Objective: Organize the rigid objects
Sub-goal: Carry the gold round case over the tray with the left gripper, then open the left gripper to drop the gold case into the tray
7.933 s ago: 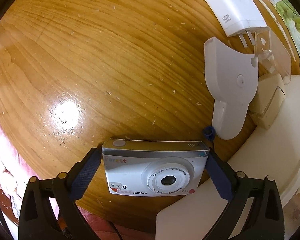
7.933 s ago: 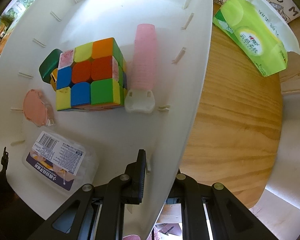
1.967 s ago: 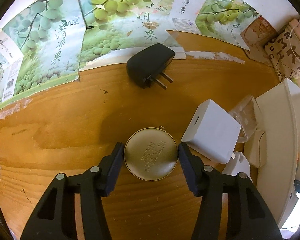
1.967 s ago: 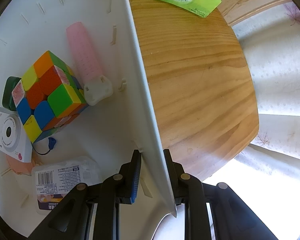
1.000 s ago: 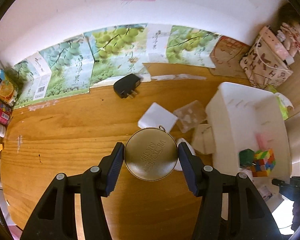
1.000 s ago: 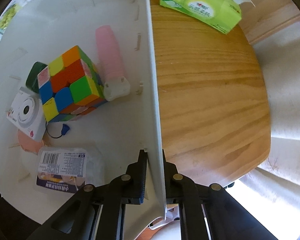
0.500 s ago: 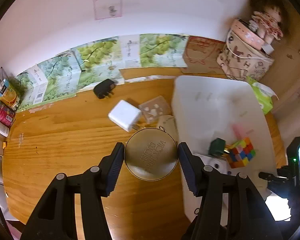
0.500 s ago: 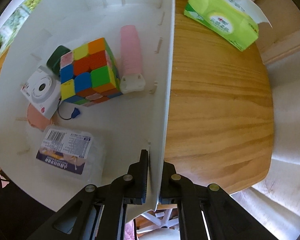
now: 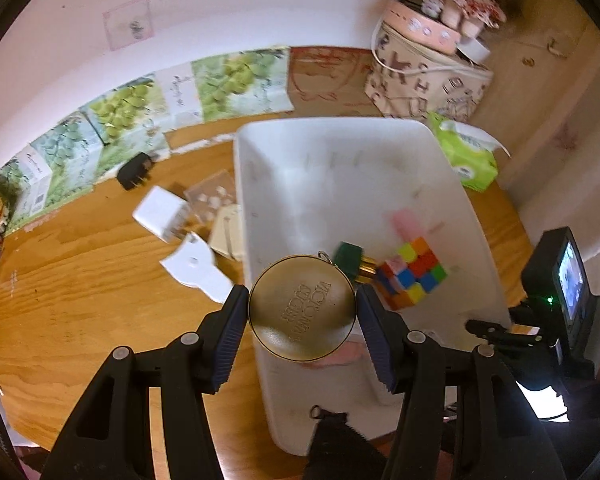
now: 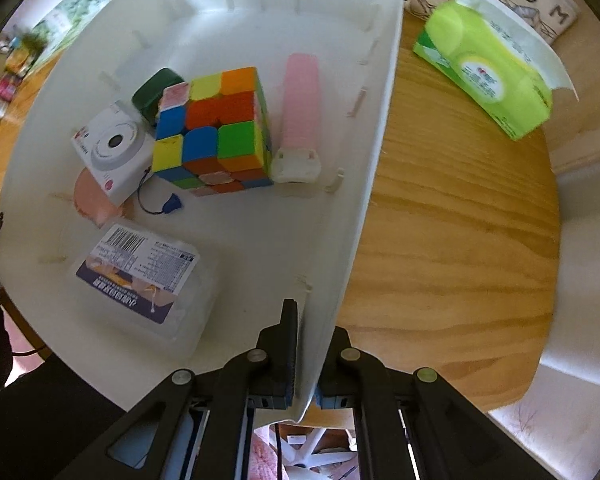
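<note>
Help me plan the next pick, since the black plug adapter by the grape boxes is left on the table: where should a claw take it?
Grip the black plug adapter across its two flat side faces, coming down from above. It seems to lie flat on the table with open wood around it; its prongs stick out one end, so avoid closing along that axis.

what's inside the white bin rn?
White bin holds a colour cube, toy camera, pink tube, green block and labelled clear box. A pink disc lies partly hidden under the camera.
</note>
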`<state>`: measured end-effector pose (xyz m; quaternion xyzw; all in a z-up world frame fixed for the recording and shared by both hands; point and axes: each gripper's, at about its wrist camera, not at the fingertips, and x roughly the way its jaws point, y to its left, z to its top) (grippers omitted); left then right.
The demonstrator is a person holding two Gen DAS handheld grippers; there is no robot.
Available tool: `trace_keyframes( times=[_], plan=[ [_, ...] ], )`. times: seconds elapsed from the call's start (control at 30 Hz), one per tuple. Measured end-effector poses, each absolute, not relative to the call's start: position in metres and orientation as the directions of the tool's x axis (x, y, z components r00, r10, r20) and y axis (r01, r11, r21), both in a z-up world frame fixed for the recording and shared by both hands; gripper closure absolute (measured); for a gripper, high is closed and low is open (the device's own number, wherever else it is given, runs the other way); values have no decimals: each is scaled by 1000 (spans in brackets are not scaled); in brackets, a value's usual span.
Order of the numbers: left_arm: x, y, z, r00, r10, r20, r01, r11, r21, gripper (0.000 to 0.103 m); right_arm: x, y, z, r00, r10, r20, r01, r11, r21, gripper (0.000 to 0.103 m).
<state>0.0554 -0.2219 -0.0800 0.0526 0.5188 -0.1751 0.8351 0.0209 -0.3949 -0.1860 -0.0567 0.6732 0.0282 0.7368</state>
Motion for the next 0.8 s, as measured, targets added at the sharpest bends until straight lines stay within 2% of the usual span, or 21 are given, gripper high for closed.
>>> trace_keyframes(
  times=[0.33, 0.37, 0.43, 0.53, 0.8],
  plan=[
    [44, -253, -97, 331, -227, -916, 339, 935, -109, 43, 11, -408, -184, 97, 13, -995, -195, 981, -7, 93],
    [44, -254, -98, 328, -222, -918, 332, 937, -108, 42, 11, -409, -183, 98, 12, -995, -201, 980, -8, 93],
    [44, -253, -98, 330, -217, -919, 318, 942, -108, 32, 9, -408, -182, 98, 9, -995, -211, 977, -11, 93],
    [44, -248, -96, 344, -212, -915, 286, 952, -113, 24, 15, -408, -182, 93, 9, -996, -223, 975, -12, 92],
    [56, -208, -95, 362, -167, -917, 138, 983, -125, 24, 27, -395, -187, 74, -17, -997, -225, 974, -33, 93]
  ],
)
